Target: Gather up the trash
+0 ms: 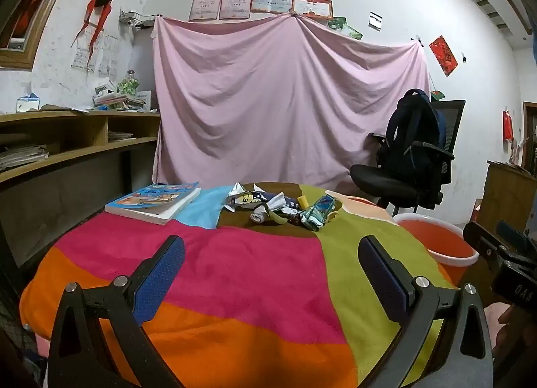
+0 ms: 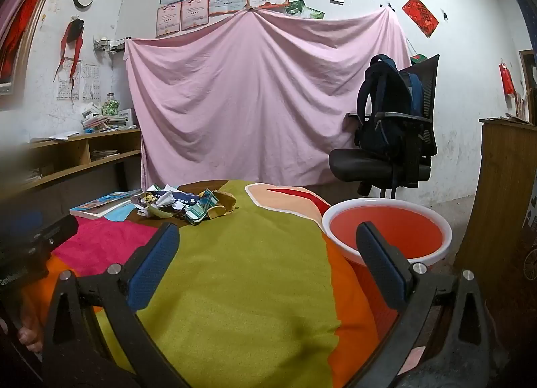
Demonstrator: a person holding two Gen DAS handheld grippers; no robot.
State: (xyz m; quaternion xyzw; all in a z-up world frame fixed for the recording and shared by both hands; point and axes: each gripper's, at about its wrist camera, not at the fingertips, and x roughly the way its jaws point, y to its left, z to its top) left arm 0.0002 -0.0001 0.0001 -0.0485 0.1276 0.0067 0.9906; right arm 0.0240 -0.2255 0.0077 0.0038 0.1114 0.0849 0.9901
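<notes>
A heap of trash (image 1: 285,208) lies at the far side of the colourful cloth: crumpled wrappers, paper scraps, a green packet. The same trash heap (image 2: 183,203) shows at the left in the right wrist view. A red bin with a white rim (image 2: 386,233) stands beside the cloth on the right; this red bin (image 1: 436,237) also shows at the right of the left wrist view. My left gripper (image 1: 272,267) hovers open over the pink patch, well short of the heap. Wide open too, my right gripper (image 2: 268,254) hangs above the green patch, its right finger in front of the bin. Neither holds anything.
A book (image 1: 154,202) lies on the cloth left of the heap. A wooden shelf desk (image 1: 67,140) runs along the left wall. An office chair with a dark backpack (image 2: 389,140) stands behind the bin. A pink sheet (image 1: 285,103) hangs at the back, a wooden cabinet (image 2: 500,186) at right.
</notes>
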